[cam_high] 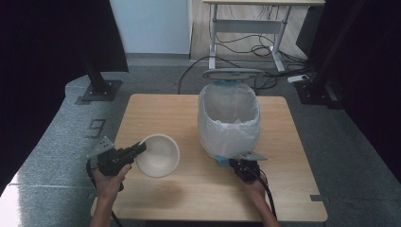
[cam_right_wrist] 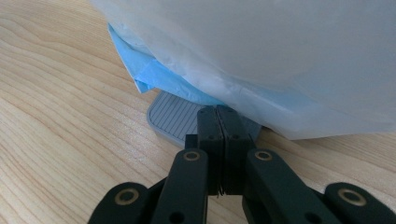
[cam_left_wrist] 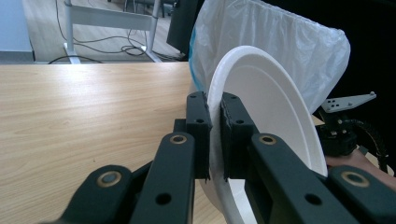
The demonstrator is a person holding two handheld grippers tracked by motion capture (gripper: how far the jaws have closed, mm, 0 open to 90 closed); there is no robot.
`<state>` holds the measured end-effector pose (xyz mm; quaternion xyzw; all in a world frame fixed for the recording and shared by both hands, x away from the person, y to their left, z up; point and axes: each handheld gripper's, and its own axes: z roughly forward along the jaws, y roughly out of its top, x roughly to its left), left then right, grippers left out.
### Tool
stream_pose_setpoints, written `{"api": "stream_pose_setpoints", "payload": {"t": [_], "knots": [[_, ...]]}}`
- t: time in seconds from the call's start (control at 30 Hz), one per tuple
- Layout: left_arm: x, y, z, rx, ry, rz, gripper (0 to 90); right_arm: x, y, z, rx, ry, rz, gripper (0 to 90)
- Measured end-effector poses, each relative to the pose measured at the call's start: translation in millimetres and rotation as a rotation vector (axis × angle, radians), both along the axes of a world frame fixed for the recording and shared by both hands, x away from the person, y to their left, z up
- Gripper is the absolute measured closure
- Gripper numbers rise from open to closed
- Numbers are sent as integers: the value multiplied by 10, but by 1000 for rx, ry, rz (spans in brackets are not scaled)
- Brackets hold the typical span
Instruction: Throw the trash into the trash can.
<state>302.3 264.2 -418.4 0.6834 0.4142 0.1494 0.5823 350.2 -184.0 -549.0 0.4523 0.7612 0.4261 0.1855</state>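
Note:
A white foam bowl is tilted on its side above the table's left part, and my left gripper is shut on its rim. In the left gripper view the rim of the bowl is pinched between the jaws of that gripper. A pedal bin lined with a white bag stands mid-table with its lid raised behind it. My right gripper is shut at the bin's front foot. Its tips rest on the grey ribbed pedal, with nothing between the jaws.
The wooden table has bare room in front and at the left. A blue liner edge hangs under the white bag above the pedal. A desk frame with cables and black stands are on the floor beyond.

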Motion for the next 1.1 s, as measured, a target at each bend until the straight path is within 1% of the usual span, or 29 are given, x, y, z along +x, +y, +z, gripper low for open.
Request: {"api": "stream_pose_setpoints", "payload": {"t": [0.23,0.37,0.47,0.5,0.53,0.63,0.8,1.1], "knots": [[-3,-8,47,2,-14,-4,838,0,-1,0,1,0,0,881],[-4,-16,85,-11,-16,-8,838,1,-1,0,1,1,0,881],[-3,-38,143,-18,-24,-11,838,-2,2,0,-1,0,-1,880],[-7,-63,191,-19,-35,-20,838,-5,5,0,-3,-1,-1,879],[-7,-63,191,-19,-35,-20,838,-5,5,0,-3,-1,-1,879],[-10,-111,257,-17,-49,-32,838,-5,5,0,-2,-1,0,876],[28,-176,346,-3,-54,-46,838,-2,0,0,4,2,0,876],[66,-305,510,1,-75,-75,837,-3,2,0,5,2,-1,876]]}}
